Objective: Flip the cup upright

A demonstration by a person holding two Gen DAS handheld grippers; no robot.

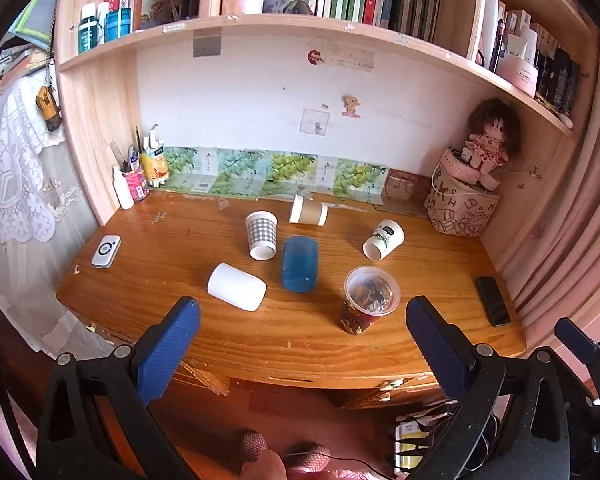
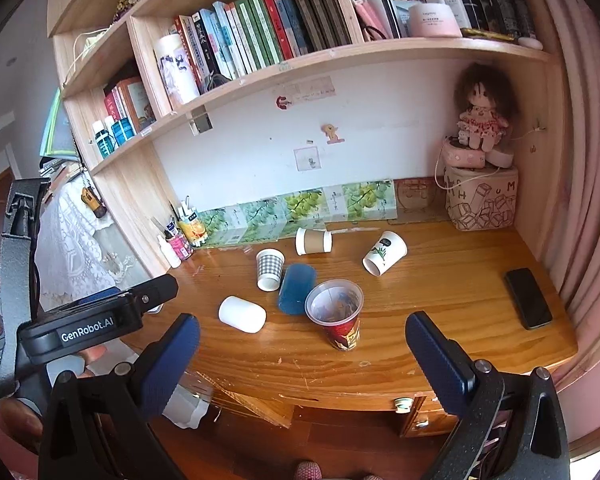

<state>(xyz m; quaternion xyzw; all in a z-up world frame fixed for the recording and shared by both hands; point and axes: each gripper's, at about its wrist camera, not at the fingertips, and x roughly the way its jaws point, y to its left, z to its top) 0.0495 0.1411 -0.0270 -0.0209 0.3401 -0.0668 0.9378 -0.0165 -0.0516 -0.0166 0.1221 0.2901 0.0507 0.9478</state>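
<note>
Several cups are on the wooden desk (image 1: 188,320). A white cup (image 1: 237,287) (image 2: 242,314), a blue cup (image 1: 299,263) (image 2: 296,288), a checked cup (image 1: 261,235) (image 2: 269,269), a brown-sleeved cup (image 1: 308,210) (image 2: 313,241) and a leaf-print cup (image 1: 383,239) (image 2: 384,253) lie on their sides. A red clear-topped cup (image 1: 369,298) (image 2: 336,312) stands upright. My left gripper (image 1: 303,316) is open and empty, held back at the desk's front edge. My right gripper (image 2: 302,332) is open and empty, also short of the desk.
A black phone (image 1: 493,300) (image 2: 528,298) lies at the right. A white remote (image 1: 106,251) lies at the left. A patterned box with a doll (image 1: 488,136) stands in the back right corner. Pen holders (image 1: 152,166) stand back left. Bookshelves hang above.
</note>
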